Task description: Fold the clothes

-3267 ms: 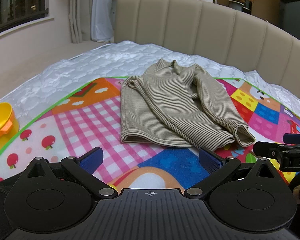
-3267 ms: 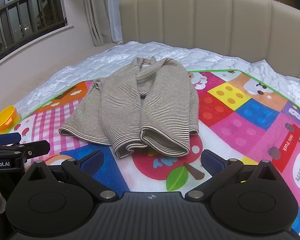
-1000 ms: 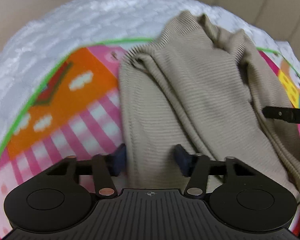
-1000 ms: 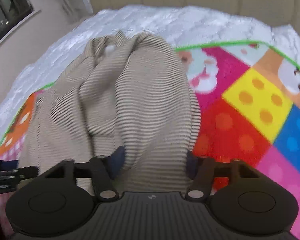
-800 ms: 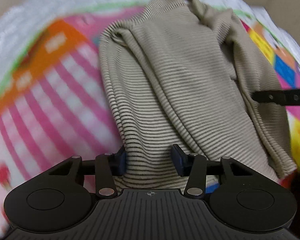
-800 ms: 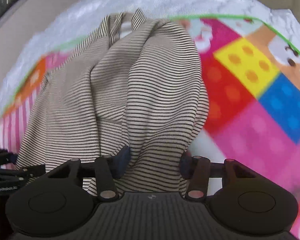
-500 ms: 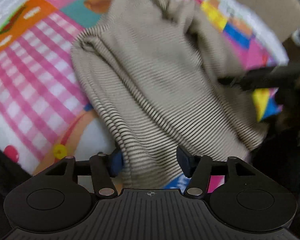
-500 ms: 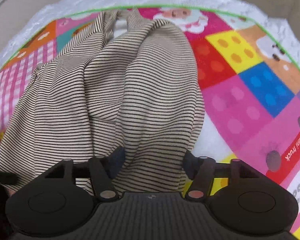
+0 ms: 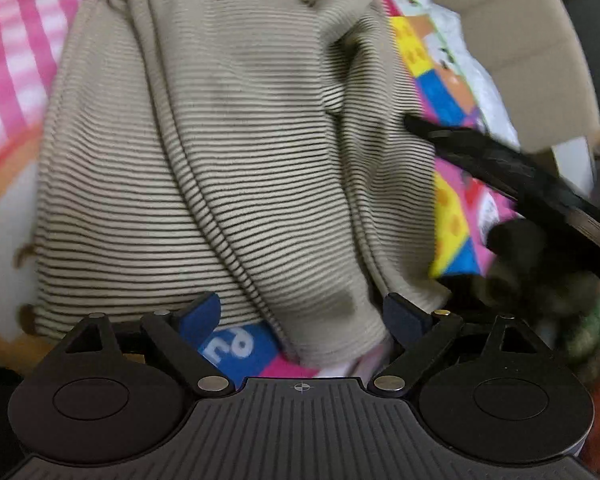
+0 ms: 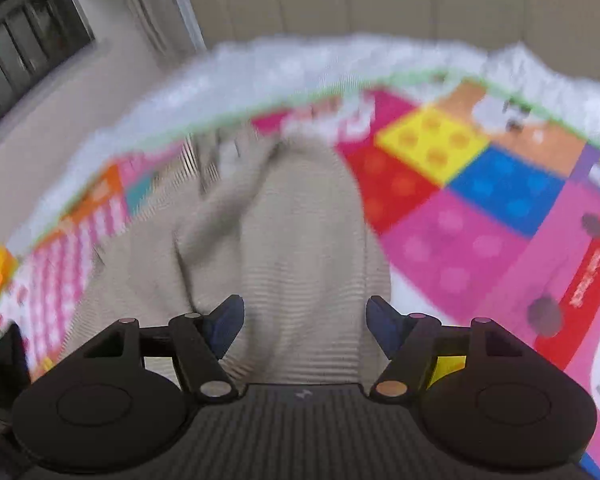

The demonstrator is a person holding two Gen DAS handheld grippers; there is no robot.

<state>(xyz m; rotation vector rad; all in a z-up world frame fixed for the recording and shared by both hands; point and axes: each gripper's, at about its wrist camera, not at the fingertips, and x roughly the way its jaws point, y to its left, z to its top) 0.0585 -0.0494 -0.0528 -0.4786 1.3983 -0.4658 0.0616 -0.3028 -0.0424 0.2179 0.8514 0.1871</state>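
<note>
The striped sweater (image 9: 228, 152) lies on the play mat (image 10: 480, 216) with its long axis running away from both cameras: the hem sits nearest the grippers and the neck end points toward the padded headboard (image 10: 380, 0) at the far side of the bed. It is a soft knit, beige with thin dark horizontal stripes, folded lengthwise so that ridges of cloth run from the hem up toward the collar, and a sleeve edge droops along its right side in the left wrist view. The mat under it is smooth and printed in bright blocks: pink checks to the left, and yellow, blue, red and pink squares with raised-looking dots to the right. Beyond the mat's green border lies a white quilted mattress cover (image 10: 300, 64) with a puffy, bubbled surface. The left gripper (image 9: 300, 312) has its blue-padded fingers spread wide, one on each side of the hem, with a fold of the hem lying between them but not pinched. The right gripper (image 10: 304, 320) is also spread, its fingers standing on either side of the nearer end of the sweater, the cloth passing between them without being squeezed. The right wrist view is blurred, so the sweater's stripes barely show there. In the left wrist view the right gripper appears as a dark bar crossing the sweater's right edge.
</note>
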